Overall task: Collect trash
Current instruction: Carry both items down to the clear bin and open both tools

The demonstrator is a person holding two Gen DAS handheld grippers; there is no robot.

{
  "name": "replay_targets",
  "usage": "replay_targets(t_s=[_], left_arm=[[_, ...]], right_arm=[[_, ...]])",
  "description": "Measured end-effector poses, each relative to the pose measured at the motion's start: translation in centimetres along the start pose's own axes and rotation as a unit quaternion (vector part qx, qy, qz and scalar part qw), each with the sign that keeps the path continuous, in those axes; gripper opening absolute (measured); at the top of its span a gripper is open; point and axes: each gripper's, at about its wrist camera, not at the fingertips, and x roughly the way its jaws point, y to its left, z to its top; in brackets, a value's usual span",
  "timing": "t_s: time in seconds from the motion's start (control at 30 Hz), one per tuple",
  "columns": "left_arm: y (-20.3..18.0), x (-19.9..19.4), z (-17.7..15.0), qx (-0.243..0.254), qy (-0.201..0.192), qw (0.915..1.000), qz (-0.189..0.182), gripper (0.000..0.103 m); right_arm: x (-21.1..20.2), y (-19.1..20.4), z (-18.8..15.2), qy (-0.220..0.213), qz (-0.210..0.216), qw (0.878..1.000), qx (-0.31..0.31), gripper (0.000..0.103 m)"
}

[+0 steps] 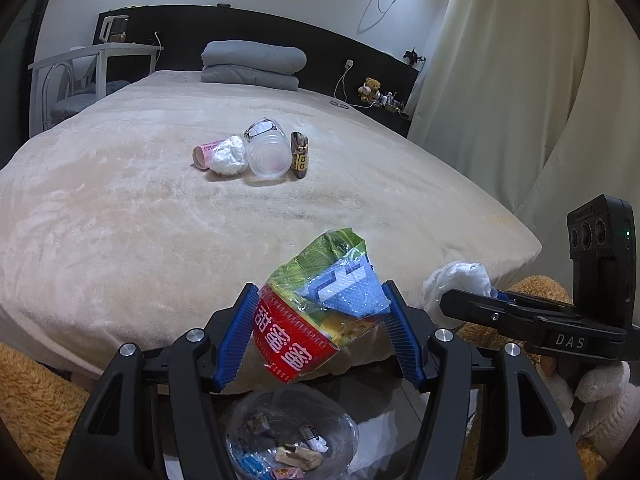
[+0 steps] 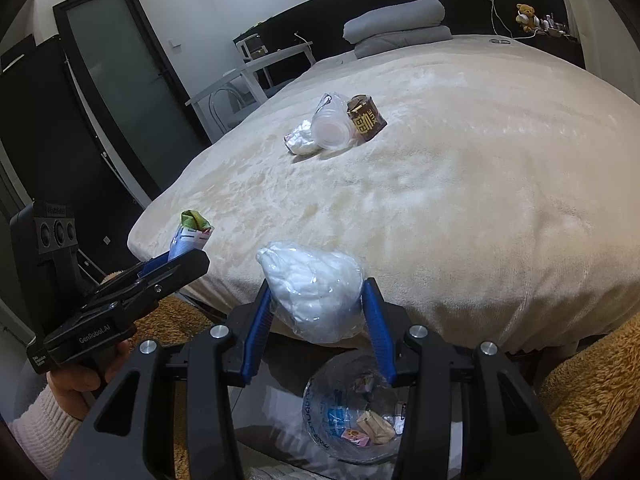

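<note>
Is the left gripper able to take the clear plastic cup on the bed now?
Probably not yet. The left gripper is already shut on a snack wrapper, so its jaws are full. The clear plastic cup lies far up the bed, though nothing blocks the path.

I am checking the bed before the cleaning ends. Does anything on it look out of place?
Yes. A small cluster of litter lies mid-bed: a clear plastic cup tipped on its side, a crumpled white tissue, a pink tube and a dark packet. Nothing looks spilled.
</note>
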Motion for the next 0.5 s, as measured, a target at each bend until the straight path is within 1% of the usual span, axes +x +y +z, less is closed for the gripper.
replay_targets(t_s=[0.1,0.27,0.5], left_arm=[[0.1,0.0,-0.7,-0.016,0.011,0.9998,0.000,0.061],[0.4,0.4,-1.5,-0.042,0.032,0.9985,-0.013,0.061],[0.2,2.0,-2.8,-0.060,0.082,0.9943,-0.030,0.061]], right_arm=[[0.1,-0.1,-0.4,0.007,-0.001,1.000,0.001,0.045],[0.5,-0.5,-1.2,0.026,0.005,1.000,0.015,0.045],[1.7,-1.4,-2.3,0.062,0.005,0.997,0.034,0.045]])
